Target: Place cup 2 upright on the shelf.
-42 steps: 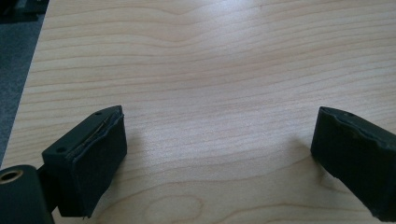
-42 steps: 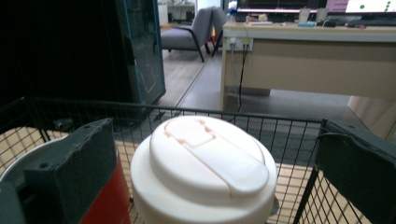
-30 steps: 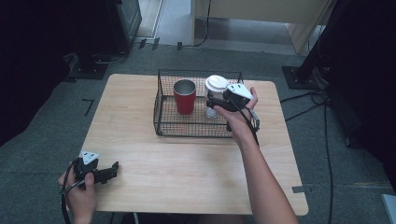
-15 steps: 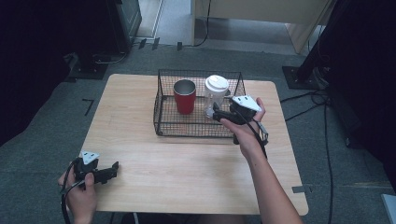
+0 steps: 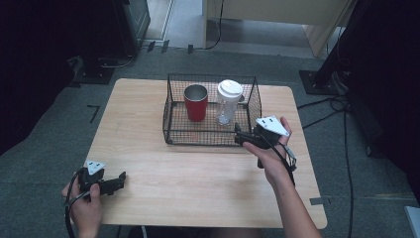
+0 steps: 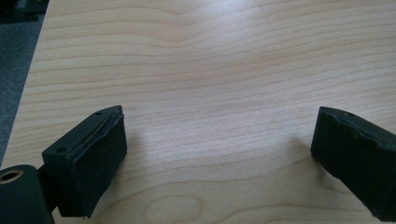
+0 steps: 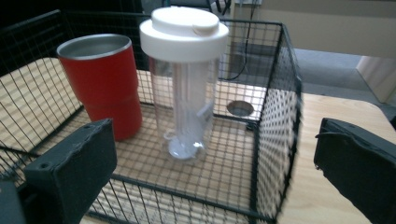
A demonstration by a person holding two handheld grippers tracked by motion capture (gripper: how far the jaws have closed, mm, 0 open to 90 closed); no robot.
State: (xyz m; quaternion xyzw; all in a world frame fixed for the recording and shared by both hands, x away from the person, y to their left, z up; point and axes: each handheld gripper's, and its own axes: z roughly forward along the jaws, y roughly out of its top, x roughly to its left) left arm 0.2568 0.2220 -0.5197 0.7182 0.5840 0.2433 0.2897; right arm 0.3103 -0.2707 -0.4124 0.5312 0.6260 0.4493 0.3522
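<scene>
A black wire basket [image 5: 171, 111] [image 7: 275, 121] stands at the back middle of the table. Inside it a red metal tumbler [image 5: 196, 102] [image 7: 105, 79] stands upright on the left. A clear bottle with a white lid [image 5: 229, 101] [image 7: 184, 93] stands upright beside it on the right. My right gripper [image 5: 238, 139] [image 7: 210, 168] is open and empty, just outside the basket's near right corner, facing the bottle. My left gripper [image 5: 120, 181] [image 6: 219, 154] is open and empty, low over bare wood at the table's near left corner.
The wooden table [image 5: 198, 173] has free room in front of the basket. Cables [image 5: 341, 106] run over the grey floor to the right of the table. Dark equipment stands [image 5: 322, 79] are at the back left and right.
My right gripper let go of the clear bottle and drew back toward the near right corner of the basket. The bottle stays upright in the basket. The left gripper has not moved.
</scene>
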